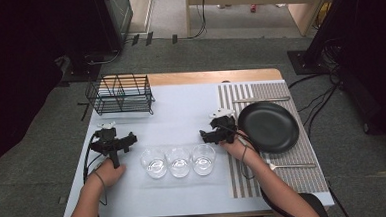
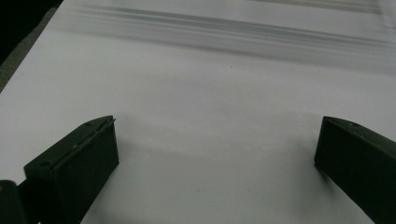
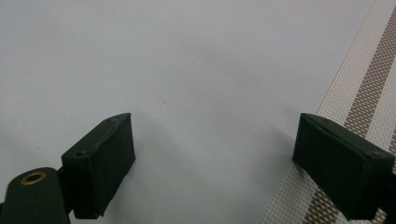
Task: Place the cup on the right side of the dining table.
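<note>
White sheeting covered the counter (image 1: 181, 119), carrying a wire rack (image 1: 120, 94), a black plate (image 1: 268, 126) on a striped mat (image 1: 284, 176), and three glasses (image 1: 179, 162). Left claw (image 2: 215, 140) and right claw (image 3: 212, 144) gaped wide, holding nothing, seemingly just above the sheet.

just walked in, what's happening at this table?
A person holds a tool in each hand over the white table; neither grips anything. The left tool and right tool are both open above bare surface. Three empty glasses stand in a row between them. The black plate sits on the striped mat, wire rack at the back.
</note>
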A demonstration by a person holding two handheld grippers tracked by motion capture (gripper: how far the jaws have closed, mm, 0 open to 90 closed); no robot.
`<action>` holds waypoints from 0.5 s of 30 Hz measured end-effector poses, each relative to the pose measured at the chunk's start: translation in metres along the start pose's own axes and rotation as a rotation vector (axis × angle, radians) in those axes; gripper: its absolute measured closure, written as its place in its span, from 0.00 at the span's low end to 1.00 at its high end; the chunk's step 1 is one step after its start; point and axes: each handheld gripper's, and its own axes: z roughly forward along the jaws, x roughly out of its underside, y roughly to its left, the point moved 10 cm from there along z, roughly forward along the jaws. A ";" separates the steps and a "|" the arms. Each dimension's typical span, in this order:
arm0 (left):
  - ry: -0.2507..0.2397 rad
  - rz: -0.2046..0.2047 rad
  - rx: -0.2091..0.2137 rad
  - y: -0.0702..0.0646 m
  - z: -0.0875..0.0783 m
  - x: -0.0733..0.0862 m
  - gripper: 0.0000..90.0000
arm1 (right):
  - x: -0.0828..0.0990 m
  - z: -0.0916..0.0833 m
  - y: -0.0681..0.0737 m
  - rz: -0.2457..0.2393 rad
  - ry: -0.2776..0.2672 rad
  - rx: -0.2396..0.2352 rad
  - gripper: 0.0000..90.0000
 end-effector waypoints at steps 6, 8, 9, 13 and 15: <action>-0.001 -0.001 -0.001 0.000 0.000 0.000 0.00 | 0.000 0.000 0.000 -0.005 -0.002 0.013 0.12; -0.001 -0.001 -0.001 0.000 0.000 0.000 0.00 | 0.000 0.000 0.000 -0.006 -0.003 0.013 0.12; -0.001 -0.001 0.000 0.000 0.000 0.000 0.00 | 0.000 0.000 0.000 -0.005 -0.002 0.011 0.12; -0.002 -0.002 0.000 0.000 0.000 0.000 0.00 | 0.000 0.000 0.001 -0.005 -0.003 -0.008 0.16; -0.002 -0.002 0.000 0.000 0.000 0.000 0.00 | 0.000 0.000 0.001 -0.002 -0.003 -0.011 0.16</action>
